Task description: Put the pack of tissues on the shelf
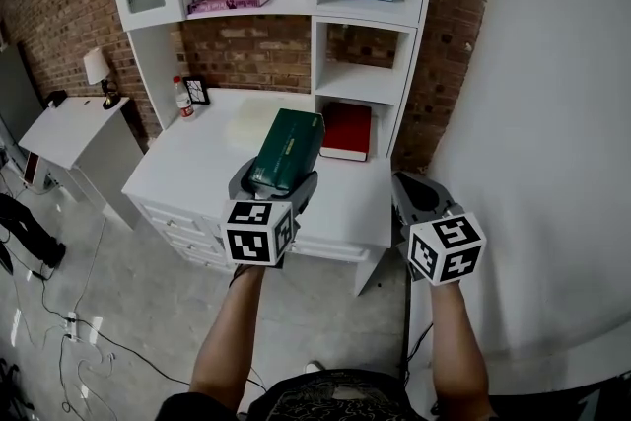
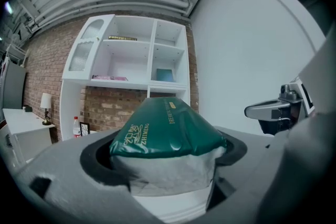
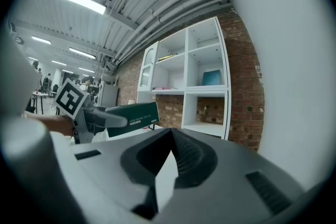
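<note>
While the left claw (image 1: 279, 178) clamps the pack of tissues (image 1: 287, 149), it hangs over the worktop (image 1: 197, 168), near its front edge.
Open white shelf (image 1: 361, 81) bays stand beyond, above a red book (image 1: 346, 129). The pack's wrapper is green with a white underside, printed "ZHIHENG". The right claw (image 1: 415, 195) is closed and empty beside the wall (image 1: 532, 113).

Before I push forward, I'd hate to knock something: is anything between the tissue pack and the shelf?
Nothing visible does. The tissue pack, clamped in the left gripper, faces the shelf's bare middle bay; the red book lies on the desk below.
</note>
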